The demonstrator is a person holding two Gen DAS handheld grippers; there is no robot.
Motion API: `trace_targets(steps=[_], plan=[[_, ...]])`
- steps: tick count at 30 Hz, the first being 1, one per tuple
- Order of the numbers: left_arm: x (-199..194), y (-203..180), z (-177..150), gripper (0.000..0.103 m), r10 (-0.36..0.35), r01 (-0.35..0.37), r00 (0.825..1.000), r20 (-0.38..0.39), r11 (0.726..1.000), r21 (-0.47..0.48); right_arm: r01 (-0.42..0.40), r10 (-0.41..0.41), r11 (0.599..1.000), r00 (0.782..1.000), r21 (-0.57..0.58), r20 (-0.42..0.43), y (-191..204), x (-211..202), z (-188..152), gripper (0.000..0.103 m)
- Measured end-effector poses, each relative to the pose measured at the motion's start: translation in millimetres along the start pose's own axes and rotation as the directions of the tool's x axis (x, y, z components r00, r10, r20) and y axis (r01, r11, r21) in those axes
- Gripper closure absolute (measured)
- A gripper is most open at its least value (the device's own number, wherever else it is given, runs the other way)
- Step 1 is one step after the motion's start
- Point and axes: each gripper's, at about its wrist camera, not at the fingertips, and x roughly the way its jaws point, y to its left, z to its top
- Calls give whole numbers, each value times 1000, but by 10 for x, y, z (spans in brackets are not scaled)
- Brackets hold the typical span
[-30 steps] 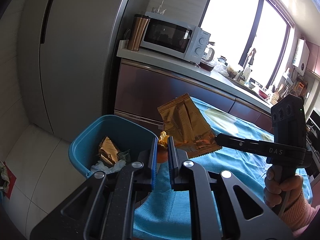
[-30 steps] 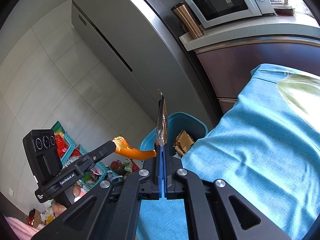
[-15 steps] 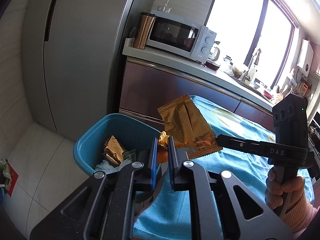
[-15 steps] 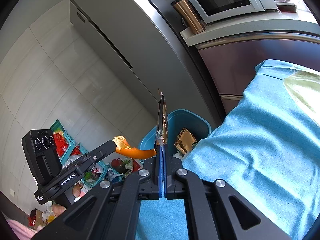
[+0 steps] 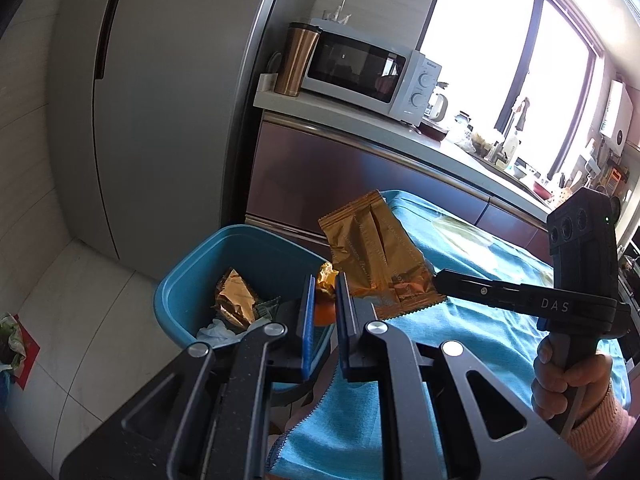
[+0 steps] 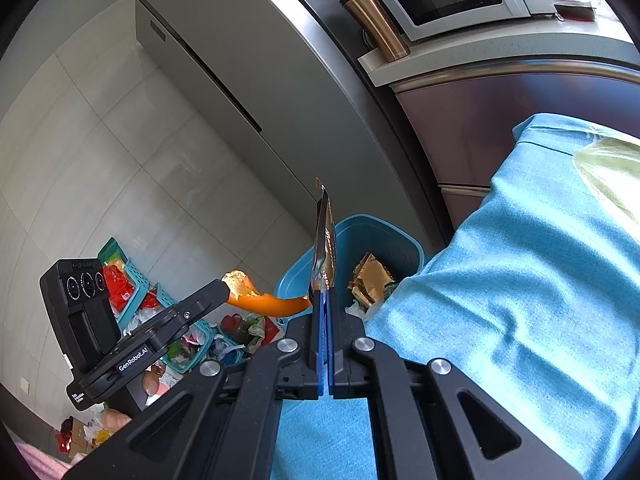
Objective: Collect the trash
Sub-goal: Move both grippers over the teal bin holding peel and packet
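Kitchen setting: grey refrigerator (image 5: pixel 160 112), white microwave (image 5: pixel 372 76) and copper tumbler (image 5: pixel 298 60) on the counter, bright window behind. Tabletop (image 5: pixel 472 320) draped in light blue cloth; pale tiled floor alongside.

Blue trash bin (image 5: pixel 208 264) on the floor, tight against the tabletop edge. Contents: crumpled gold wrapper (image 5: pixel 234 300), white paper scraps.

Left tool (image 5: pixel 323 296): jaws nearly together, pinching an orange peel (image 6: pixel 264 300). Peel curved, extending out from the tool tip, raised near the bin rim, level with the bin opening in the right wrist view.

Right tool (image 6: pixel 323 300): blue pads pressed together on the lower edge of a gold foil packet (image 5: pixel 376 256). Packet upright, flat face visible in the left wrist view, seen edge-on in the right wrist view. Position: above the tabletop corner, just beside the bin, not inside it.

Hand (image 5: pixel 568 380) with pink sleeve cuff wrapped around the right tool's handle.

Far floor area: teal baskets (image 6: pixel 136 284) holding red and mixed clutter.
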Motion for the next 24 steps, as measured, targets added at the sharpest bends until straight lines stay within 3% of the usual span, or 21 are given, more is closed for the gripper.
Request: trace_targets(steps=[24], plan=[[108, 54, -36, 93, 28, -29, 999, -19, 999, -30, 14, -14, 1000, 999, 3, -30, 57, 197, 0, 103]])
